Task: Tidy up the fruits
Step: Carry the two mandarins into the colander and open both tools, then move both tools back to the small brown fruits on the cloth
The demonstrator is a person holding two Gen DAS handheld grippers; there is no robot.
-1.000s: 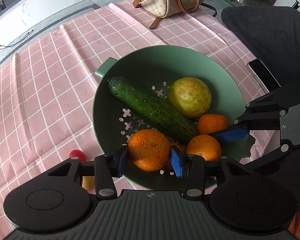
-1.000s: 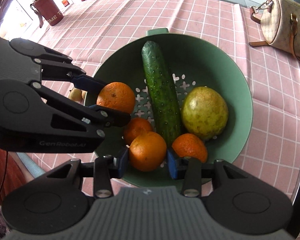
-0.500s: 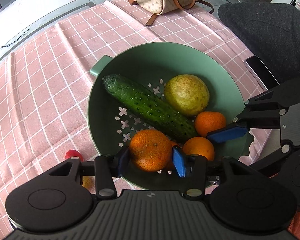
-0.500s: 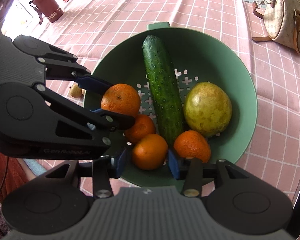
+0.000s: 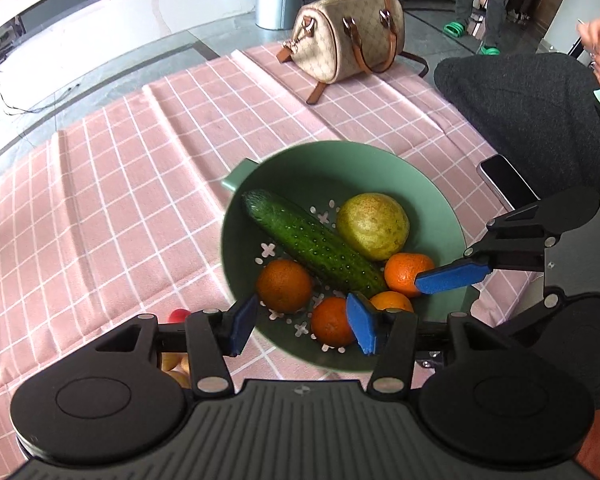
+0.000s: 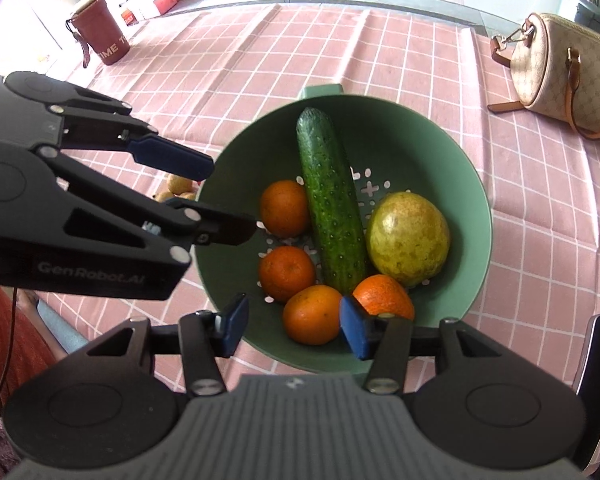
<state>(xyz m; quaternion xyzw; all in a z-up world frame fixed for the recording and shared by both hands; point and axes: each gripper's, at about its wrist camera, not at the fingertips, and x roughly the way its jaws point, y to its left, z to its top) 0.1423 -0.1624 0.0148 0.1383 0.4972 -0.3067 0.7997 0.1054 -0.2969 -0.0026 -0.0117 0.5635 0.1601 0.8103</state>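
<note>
Right wrist: oranges in colander

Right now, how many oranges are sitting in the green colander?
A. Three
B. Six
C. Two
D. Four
D. The right wrist view shows four oranges in the green colander: one and another left of the cucumber, and two near the front rim, by the pear.
</note>
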